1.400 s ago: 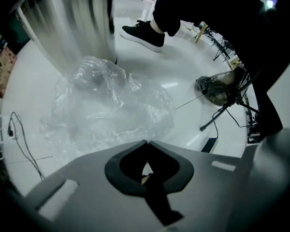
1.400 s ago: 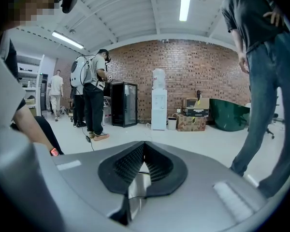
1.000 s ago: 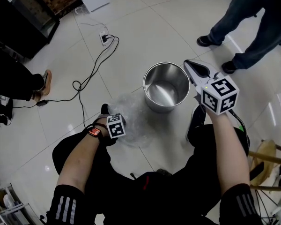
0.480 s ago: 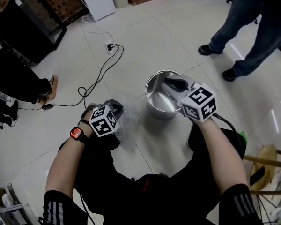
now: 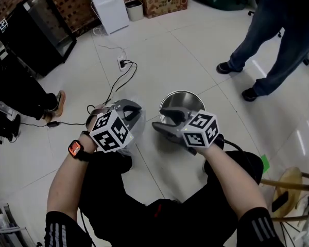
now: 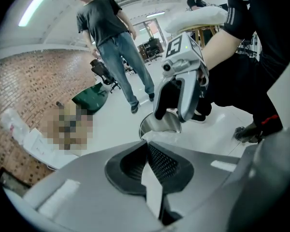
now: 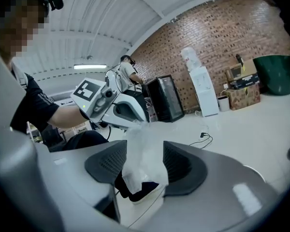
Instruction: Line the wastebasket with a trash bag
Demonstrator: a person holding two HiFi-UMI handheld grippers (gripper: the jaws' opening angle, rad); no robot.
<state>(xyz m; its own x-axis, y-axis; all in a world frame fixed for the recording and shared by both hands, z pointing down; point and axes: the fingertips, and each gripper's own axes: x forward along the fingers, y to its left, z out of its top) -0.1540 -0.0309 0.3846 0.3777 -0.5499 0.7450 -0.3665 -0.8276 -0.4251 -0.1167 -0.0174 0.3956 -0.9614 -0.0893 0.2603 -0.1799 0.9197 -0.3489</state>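
1. The left gripper (image 5: 130, 108) was clamped shut on an edge of the clear trash bag (image 7: 141, 151), holding it above the floor (image 5: 159, 50).
2. The right gripper (image 5: 162, 120) faced it, its jaws opening, with the bag's film hanging loose between the pads.
3. The steel wastebasket (image 5: 194, 100) stood on the floor just beyond both grippers, bare inside.

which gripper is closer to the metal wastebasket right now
Right. The right gripper, jaws opening with the trash bag between them, hangs over the near rim of the wastebasket; the left gripper, shut on the trash bag, is off to its left.
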